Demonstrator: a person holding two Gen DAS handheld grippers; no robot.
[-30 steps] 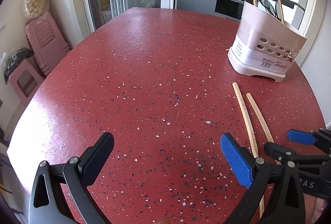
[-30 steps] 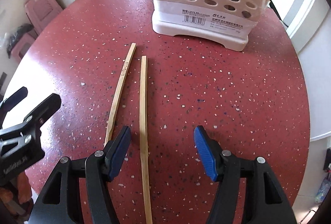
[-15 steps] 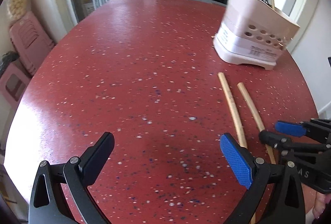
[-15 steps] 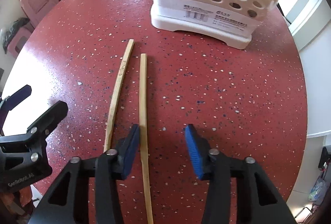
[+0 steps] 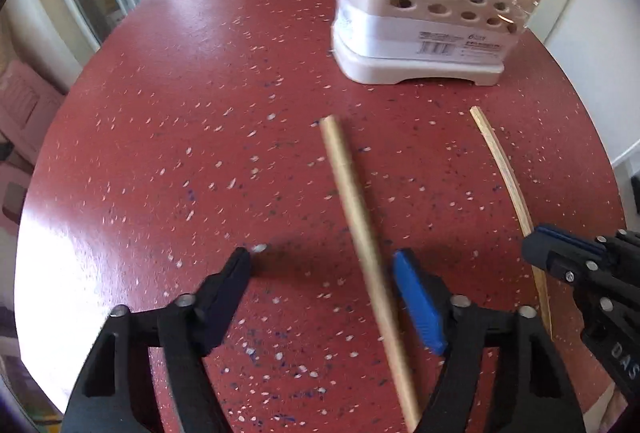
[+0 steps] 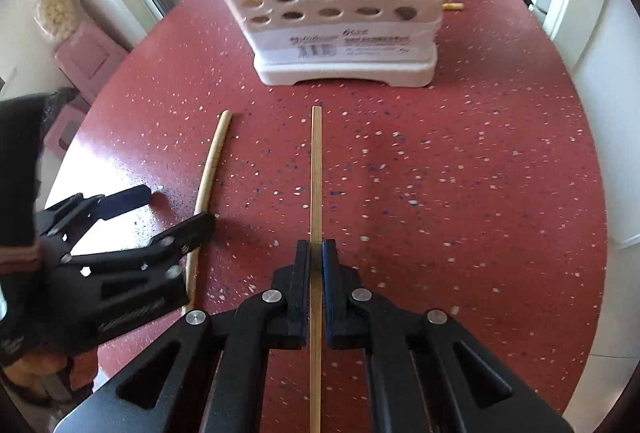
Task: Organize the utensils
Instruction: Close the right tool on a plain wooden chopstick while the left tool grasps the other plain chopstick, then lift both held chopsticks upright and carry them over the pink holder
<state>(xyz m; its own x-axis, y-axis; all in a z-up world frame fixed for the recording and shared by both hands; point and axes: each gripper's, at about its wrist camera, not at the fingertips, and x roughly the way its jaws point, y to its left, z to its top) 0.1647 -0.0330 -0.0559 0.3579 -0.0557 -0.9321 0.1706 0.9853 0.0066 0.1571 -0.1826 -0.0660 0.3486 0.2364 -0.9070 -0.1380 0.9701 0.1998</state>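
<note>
Two bamboo chopsticks lie on the red speckled table [image 5: 180,105] in front of a white perforated utensil holder [image 5: 432,33] [image 6: 344,33]. My right gripper [image 6: 316,249] is shut on the flat right chopstick [image 6: 316,173] [image 5: 504,173], gripping it near its middle. My left gripper [image 5: 324,261] [image 6: 172,209] straddles the rounder left chopstick [image 5: 352,201] [image 6: 212,161]. Its jaws are closing, and the stick lies between them close to the blue right pad [image 5: 420,305], with a wide gap to the other pad. Both grippers point steeply down at the table.
The holder has several utensils standing in it. A small yellowish object [image 6: 452,7] lies on the table behind the holder. Pink stools [image 6: 88,57] stand on the floor beyond the left table edge. A dark sleeve [image 6: 20,173] shows behind the left gripper.
The right gripper has closed onto the right chopstick. The left gripper has slid to the right over the left chopstick, and its jaws have narrowed a little.
</note>
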